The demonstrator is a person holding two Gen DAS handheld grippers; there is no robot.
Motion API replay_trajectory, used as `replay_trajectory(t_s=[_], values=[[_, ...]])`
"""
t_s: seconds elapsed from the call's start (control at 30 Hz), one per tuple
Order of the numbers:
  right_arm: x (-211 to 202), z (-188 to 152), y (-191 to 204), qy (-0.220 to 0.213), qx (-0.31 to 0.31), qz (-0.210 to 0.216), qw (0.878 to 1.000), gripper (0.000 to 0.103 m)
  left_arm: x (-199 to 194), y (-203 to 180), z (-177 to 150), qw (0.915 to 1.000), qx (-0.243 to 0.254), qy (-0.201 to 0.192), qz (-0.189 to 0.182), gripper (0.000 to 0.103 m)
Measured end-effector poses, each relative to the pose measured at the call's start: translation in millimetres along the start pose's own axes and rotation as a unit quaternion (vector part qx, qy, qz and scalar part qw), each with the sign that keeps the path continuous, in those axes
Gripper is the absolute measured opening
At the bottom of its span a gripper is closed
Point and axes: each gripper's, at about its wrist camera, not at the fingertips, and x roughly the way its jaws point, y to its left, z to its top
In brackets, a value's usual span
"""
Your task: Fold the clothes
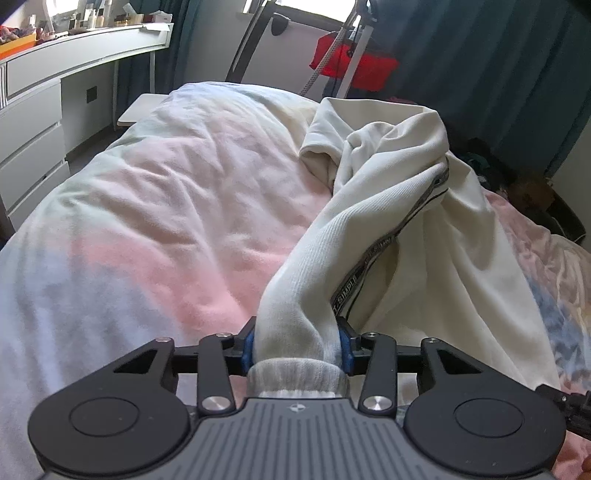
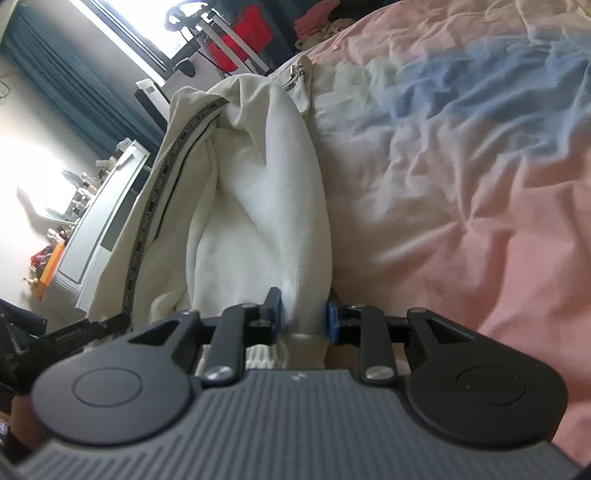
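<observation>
A cream sweatshirt [image 1: 388, 177] with a dark printed tape trim [image 1: 402, 225] lies bunched on the right side of the bed. One ribbed sleeve runs from it down into my left gripper [image 1: 297, 347], which is shut on the sleeve just above the cuff, the blue pads pressing on both sides. In the right wrist view the same sweatshirt [image 2: 258, 177] rises in a thick white fold. My right gripper [image 2: 303, 317] is shut on the lower end of that fold, with fabric filling the gap between its blue pads. The trim [image 2: 155, 195] hangs down to the left of it.
The pink, white and blue duvet [image 1: 166, 203] covers the bed [image 2: 461, 166]. A white dresser [image 1: 33, 122] stands along the left wall. A red bag on a stand [image 1: 354, 62] and dark curtains [image 1: 498, 74] are behind the bed. Loose clothes [image 2: 321, 22] lie at its far end.
</observation>
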Motion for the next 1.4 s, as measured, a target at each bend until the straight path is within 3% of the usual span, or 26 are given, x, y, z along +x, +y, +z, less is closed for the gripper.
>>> replay_trajectory(t_s=[0.07, 0.1, 0.13, 0.3, 0.57, 0.77, 0.83, 1.0, 1.2, 1.3, 1.4], values=[[0, 0, 1, 0.004, 0.003, 0.009, 1.000, 0.047, -1, -2, -1, 1.0000, 0.005, 0.003, 0.000, 0.053], [0, 0, 1, 0.007, 0.004, 0.012, 1.000, 0.062, -2, -3, -2, 1.0000, 0.007, 0.005, 0.000, 0.056], [0, -1, 2, 0.008, 0.005, 0.014, 1.000, 0.070, -1, -4, -2, 0.9999, 0.012, 0.006, 0.002, 0.057], [5, -2, 7, 0.015, -0.003, 0.011, 1.000, 0.071, 6, -10, -4, 0.9994, 0.029, 0.009, 0.019, 0.064], [8, -3, 7, 0.007, -0.013, 0.001, 1.000, 0.070, 12, -7, -5, 0.9997, 0.017, 0.014, 0.009, 0.060], [13, -4, 2, 0.006, -0.012, 0.011, 1.000, 0.056, 15, -11, -7, 0.9998, 0.016, 0.014, 0.005, 0.054], [15, -4, -5, 0.014, 0.011, 0.026, 0.999, 0.033, 16, -13, -9, 0.9998, 0.014, 0.012, 0.007, 0.047], [6, -4, -4, 0.006, 0.021, 0.062, 0.998, 0.028, 8, -17, -6, 1.0000, -0.002, -0.008, -0.001, 0.020], [0, -15, -1, -0.001, 0.071, 0.102, 0.992, 0.026, -4, -8, 11, 0.9988, -0.023, -0.043, 0.009, 0.015], [-5, -27, 7, 0.003, 0.106, 0.130, 0.986, 0.025, -15, 8, 35, 0.9968, -0.048, -0.063, 0.013, 0.014], [-8, -40, 41, 0.009, 0.092, 0.160, 0.983, 0.025, -28, 25, 69, 0.9943, -0.051, -0.090, 0.026, 0.013]])
